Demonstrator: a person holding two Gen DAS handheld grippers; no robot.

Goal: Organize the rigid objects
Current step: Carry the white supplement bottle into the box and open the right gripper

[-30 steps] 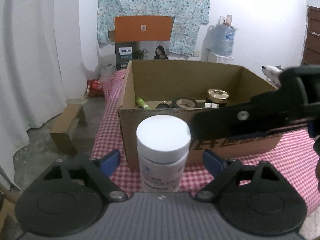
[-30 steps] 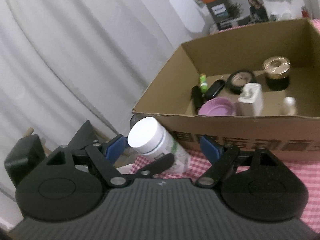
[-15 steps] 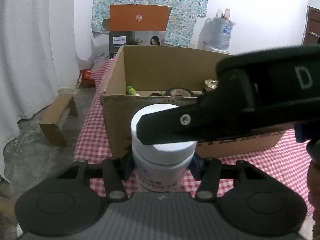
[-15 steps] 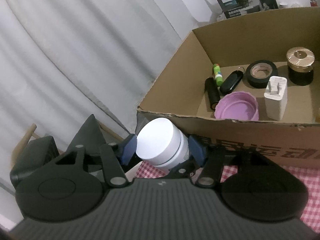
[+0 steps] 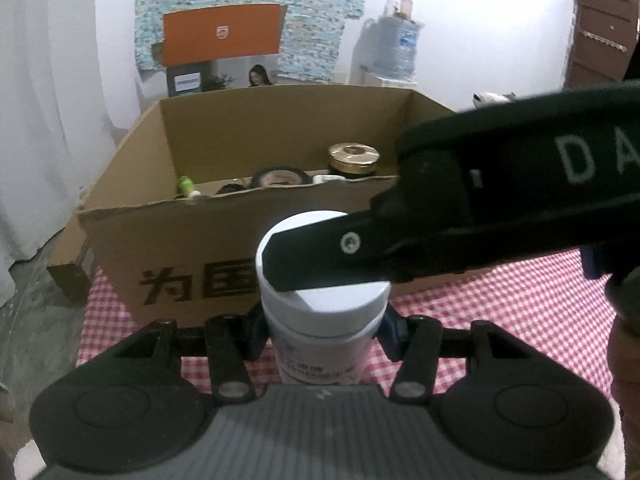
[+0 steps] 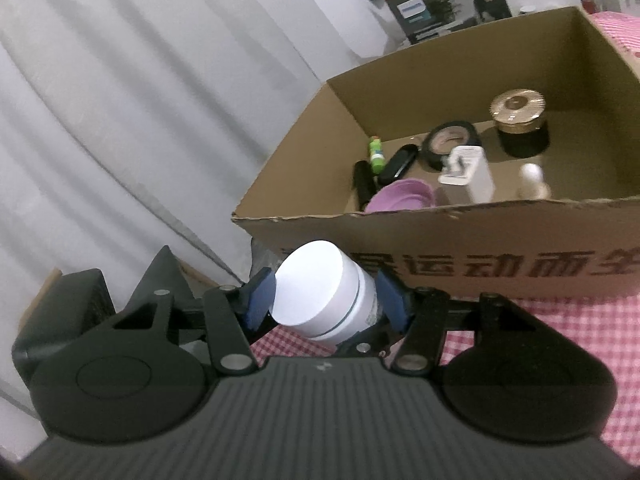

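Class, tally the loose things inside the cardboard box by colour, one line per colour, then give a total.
Black: 3 (tape roll, oval case, cylinder)
White: 2 (charger block, small bottle)
Pink: 1 (lid)
Green: 1 (glue stick)
Gold-lidded: 1 (jar)
Total: 8

One cardboard box point(image 6: 460, 264) stands on the checked cloth. Inside it: one gold-lidded jar point(image 6: 519, 120), one tape roll point(image 6: 450, 140), one white adapter point(image 6: 466, 174), one purple lid point(image 6: 402, 200), one green-capped stick point(image 6: 376, 154), two black oblong items point(image 6: 398, 164). One small pale item, unidentifiable. Outside it: one white bottle point(image 6: 324, 300).
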